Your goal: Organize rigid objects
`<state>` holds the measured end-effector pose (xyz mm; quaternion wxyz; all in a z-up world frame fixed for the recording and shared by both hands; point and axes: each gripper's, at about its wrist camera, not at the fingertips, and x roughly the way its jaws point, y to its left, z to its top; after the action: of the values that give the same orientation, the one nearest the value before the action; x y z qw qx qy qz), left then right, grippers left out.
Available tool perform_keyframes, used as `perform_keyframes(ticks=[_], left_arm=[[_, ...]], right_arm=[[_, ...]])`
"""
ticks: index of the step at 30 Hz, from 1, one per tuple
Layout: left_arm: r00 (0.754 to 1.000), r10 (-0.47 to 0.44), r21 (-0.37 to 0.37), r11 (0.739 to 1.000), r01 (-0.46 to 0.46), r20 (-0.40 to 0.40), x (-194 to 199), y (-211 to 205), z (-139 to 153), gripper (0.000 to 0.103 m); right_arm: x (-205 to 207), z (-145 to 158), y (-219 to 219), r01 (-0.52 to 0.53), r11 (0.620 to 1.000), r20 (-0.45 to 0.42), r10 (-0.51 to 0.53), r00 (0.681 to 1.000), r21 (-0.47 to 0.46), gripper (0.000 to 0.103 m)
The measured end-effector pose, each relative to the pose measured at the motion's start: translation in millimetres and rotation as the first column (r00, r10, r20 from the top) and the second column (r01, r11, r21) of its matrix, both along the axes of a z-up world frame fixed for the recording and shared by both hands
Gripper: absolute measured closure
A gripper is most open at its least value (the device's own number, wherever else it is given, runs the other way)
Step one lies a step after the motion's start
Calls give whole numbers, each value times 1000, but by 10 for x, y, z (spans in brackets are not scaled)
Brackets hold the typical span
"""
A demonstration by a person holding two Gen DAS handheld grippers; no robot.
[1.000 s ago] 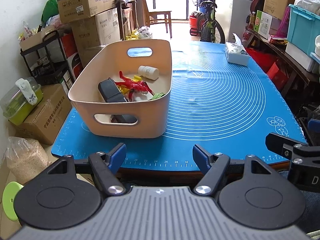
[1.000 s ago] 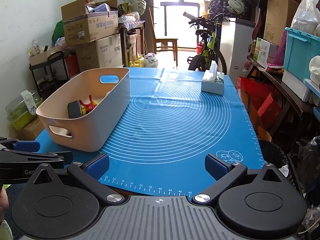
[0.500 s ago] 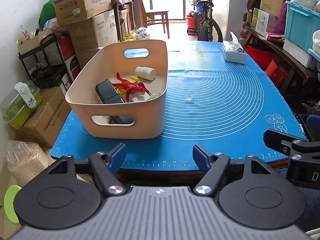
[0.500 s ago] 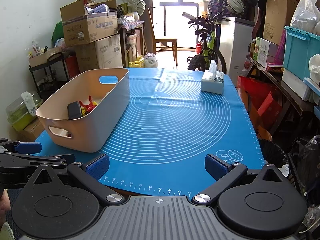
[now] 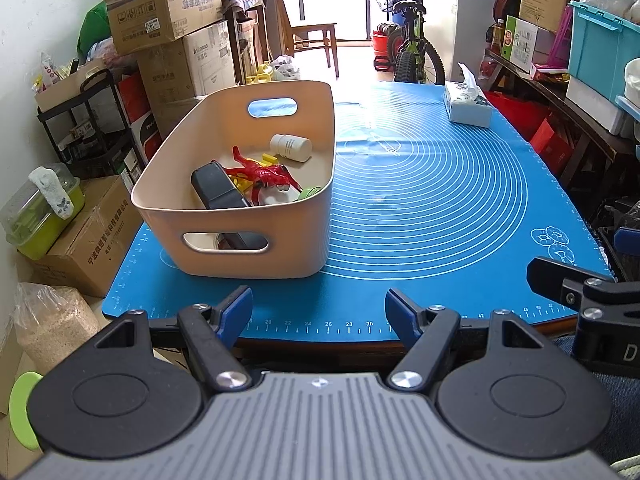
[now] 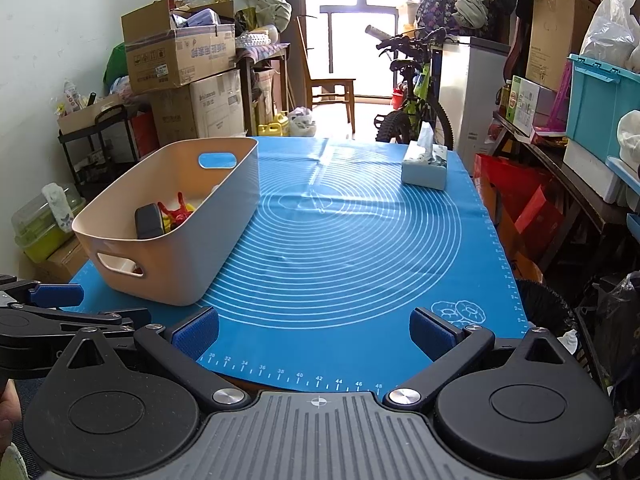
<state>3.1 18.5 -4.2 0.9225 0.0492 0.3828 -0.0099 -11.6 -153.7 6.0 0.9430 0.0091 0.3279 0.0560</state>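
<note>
A beige bin [image 5: 256, 236] sat at the left of the blue mat [image 5: 432, 208] on the worktop, holding a white bottle [image 5: 291, 147], a red toy [image 5: 262, 172] and a black case [image 5: 218, 192]; the left gripper [image 5: 319, 306] and right gripper [image 6: 314, 330] hovered at the near edge, jaws wide apart and empty, a tissue box [image 6: 424, 168] at the far right

Black fingers [image 5: 236, 312], blue pads [image 6: 430, 332]
</note>
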Motion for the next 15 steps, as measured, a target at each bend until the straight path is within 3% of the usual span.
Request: perform_keyframes(ticks=[15], left_arm=[[1000, -5, 7, 1000, 5, 6, -10, -11, 7, 29]], right_arm=[[-1, 4, -8, 0, 1000, -1, 0, 1000, -1, 3]])
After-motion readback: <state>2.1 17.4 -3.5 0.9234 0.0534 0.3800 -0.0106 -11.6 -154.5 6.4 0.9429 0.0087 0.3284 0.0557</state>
